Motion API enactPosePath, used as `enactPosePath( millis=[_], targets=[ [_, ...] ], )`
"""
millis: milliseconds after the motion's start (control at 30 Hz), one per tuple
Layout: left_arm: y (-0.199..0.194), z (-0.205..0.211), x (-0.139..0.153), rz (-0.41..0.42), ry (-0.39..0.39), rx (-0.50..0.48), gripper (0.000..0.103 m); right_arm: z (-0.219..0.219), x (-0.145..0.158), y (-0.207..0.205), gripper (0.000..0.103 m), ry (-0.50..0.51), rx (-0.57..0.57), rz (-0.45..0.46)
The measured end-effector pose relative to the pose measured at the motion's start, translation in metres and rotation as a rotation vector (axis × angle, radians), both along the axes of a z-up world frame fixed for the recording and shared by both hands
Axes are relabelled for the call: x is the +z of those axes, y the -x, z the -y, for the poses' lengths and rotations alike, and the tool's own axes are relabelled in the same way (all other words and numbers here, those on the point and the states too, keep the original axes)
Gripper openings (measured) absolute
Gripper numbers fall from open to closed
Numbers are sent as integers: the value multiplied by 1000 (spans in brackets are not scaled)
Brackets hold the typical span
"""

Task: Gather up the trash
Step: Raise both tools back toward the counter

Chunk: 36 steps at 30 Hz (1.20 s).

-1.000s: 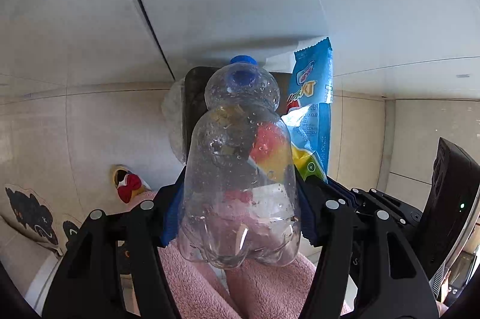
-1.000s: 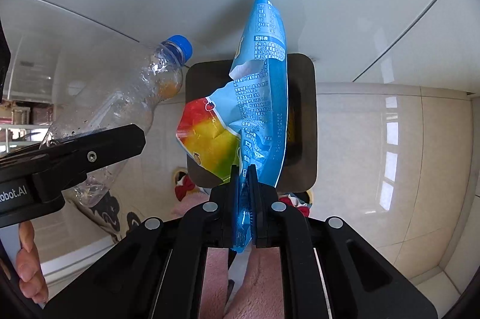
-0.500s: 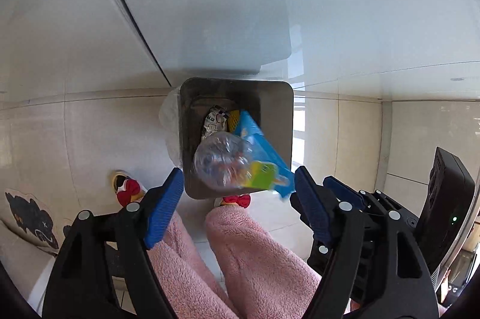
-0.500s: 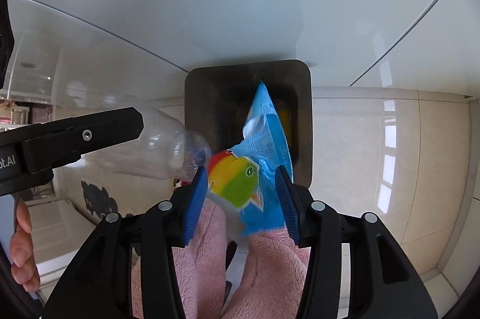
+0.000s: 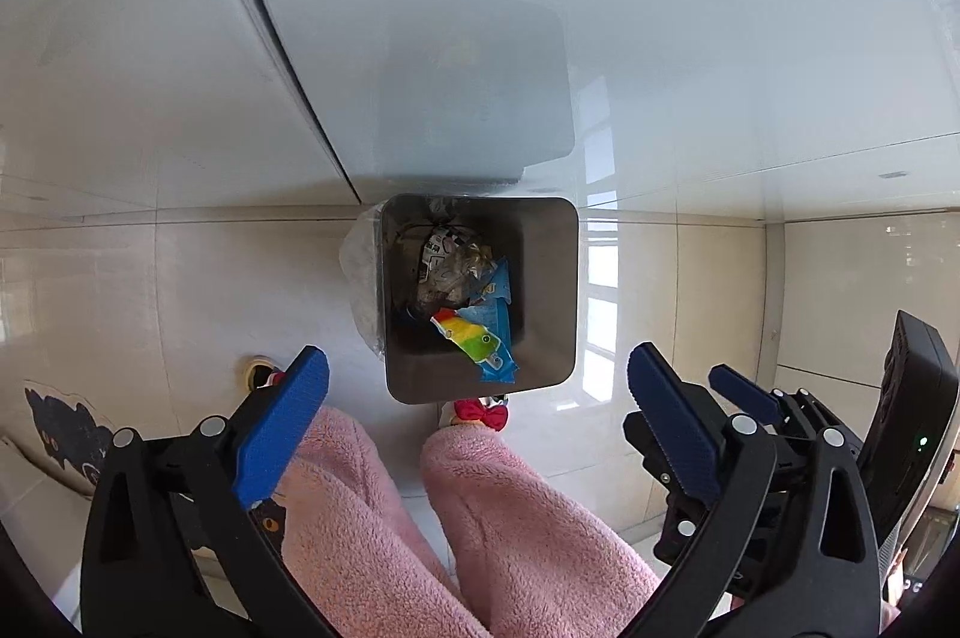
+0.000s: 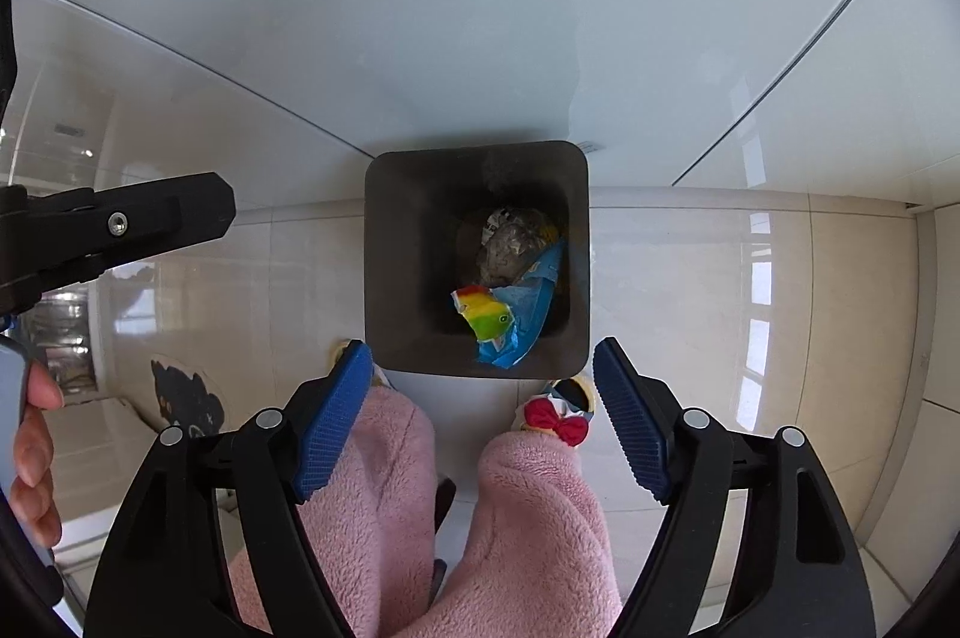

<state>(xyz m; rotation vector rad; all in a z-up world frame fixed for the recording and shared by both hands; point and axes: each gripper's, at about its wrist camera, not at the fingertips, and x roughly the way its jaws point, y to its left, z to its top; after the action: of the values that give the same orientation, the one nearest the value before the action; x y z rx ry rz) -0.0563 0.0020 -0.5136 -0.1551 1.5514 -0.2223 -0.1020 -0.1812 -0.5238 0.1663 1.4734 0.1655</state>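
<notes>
With jaws just opened wide and nothing between them, the left gripper (image 5: 477, 410) and right gripper (image 6: 480, 398) hover above the trash bin (image 5: 552, 290), where the blue snack wrapper (image 5: 489, 332) and clear plastic bottle (image 5: 453, 272) lie inside.

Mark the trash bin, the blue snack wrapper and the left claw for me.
trash bin (image 5: 549, 290): left wrist view, right inner wall.
blue snack wrapper (image 6: 528, 308): right wrist view, blue middle.
left claw (image 5: 480, 410): left wrist view, midway between fingertips.

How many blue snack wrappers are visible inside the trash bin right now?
1. The blue wrapper lies in the bin, toward its near right side, beside a crumpled clear bottle. More could be hidden underneath.
</notes>
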Motion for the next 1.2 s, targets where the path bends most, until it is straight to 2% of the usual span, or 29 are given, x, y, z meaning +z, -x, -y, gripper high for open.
enactPosePath(
  millis=[100, 200, 400, 567, 700, 933, 1200],
  targets=[
    [4, 0, 26, 27, -10, -22, 95, 5, 29, -1, 93, 11, 2, 38],
    [6, 0, 57, 67, -12, -25, 95, 11, 67, -3, 100, 19, 4, 86],
    [8, -3, 135, 167, -4, -17, 95, 21, 150, -8, 100, 17, 38, 179],
    [4, -8, 198, 265, -6, -17, 95, 29, 225, -8, 100, 12, 51, 324],
    [-4, -21, 237, 318, 13, 28, 95, 35, 275, -13, 100, 1, 38, 427],
    [-32, -45, 284, 420, -23, 83, 95, 34, 320, -45, 100, 12, 45, 544],
    [-82, -70, 298, 467, -67, 123, 95, 24, 336, -96, 100, 62, 75, 581]
  ],
)
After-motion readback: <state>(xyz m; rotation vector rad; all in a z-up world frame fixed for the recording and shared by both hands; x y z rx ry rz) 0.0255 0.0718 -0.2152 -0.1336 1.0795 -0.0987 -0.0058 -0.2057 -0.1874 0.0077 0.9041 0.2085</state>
